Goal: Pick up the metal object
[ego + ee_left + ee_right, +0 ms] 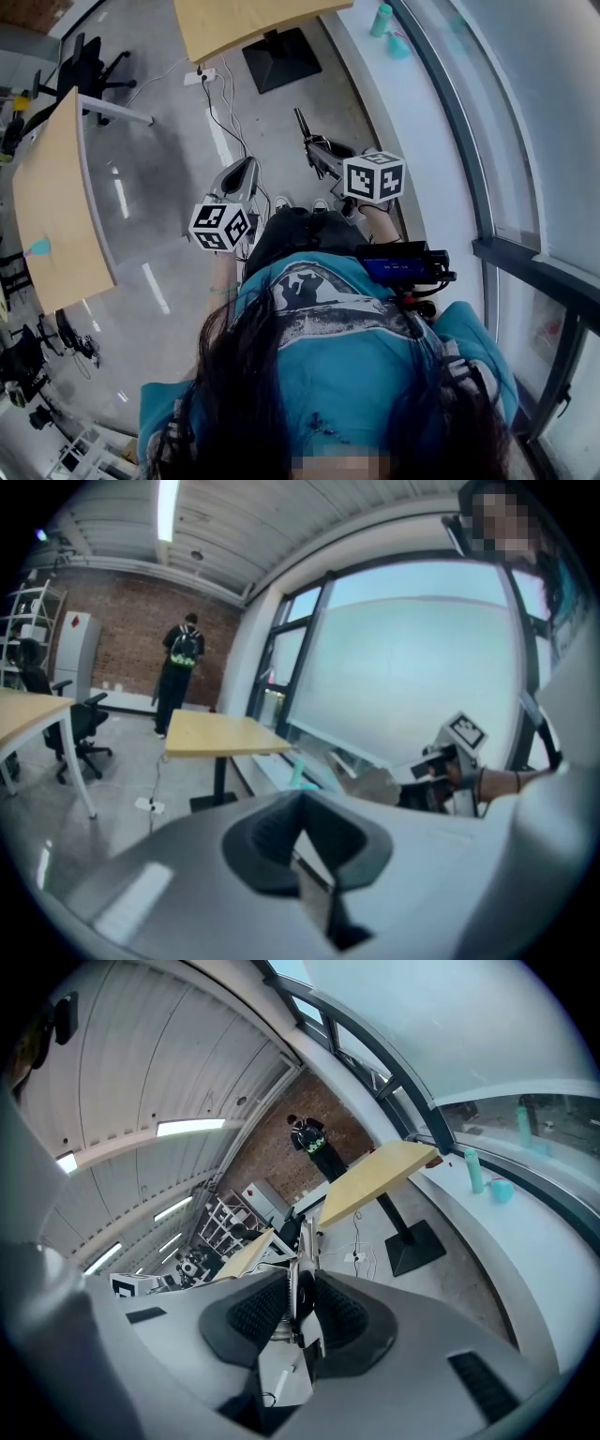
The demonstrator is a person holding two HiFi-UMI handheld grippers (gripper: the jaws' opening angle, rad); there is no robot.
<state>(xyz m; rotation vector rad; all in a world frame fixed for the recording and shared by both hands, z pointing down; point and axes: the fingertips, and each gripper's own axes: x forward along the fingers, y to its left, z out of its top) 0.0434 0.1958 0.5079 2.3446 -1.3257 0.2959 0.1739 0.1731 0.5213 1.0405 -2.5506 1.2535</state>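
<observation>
Only the right gripper view shows it plainly: your right gripper (323,157) is clamped on the thin metal piece (300,1251), which stands upright between the pads and points toward the yellow table (375,1180). From your head view it is just a dark sliver. Your left gripper (246,169) has its jaws together, with nothing between them. You hold both grippers out in front of you, side by side, tipped slightly down toward that table.

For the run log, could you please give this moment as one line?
right hand-held gripper: shut on metal object | left hand-held gripper: shut, empty
</observation>
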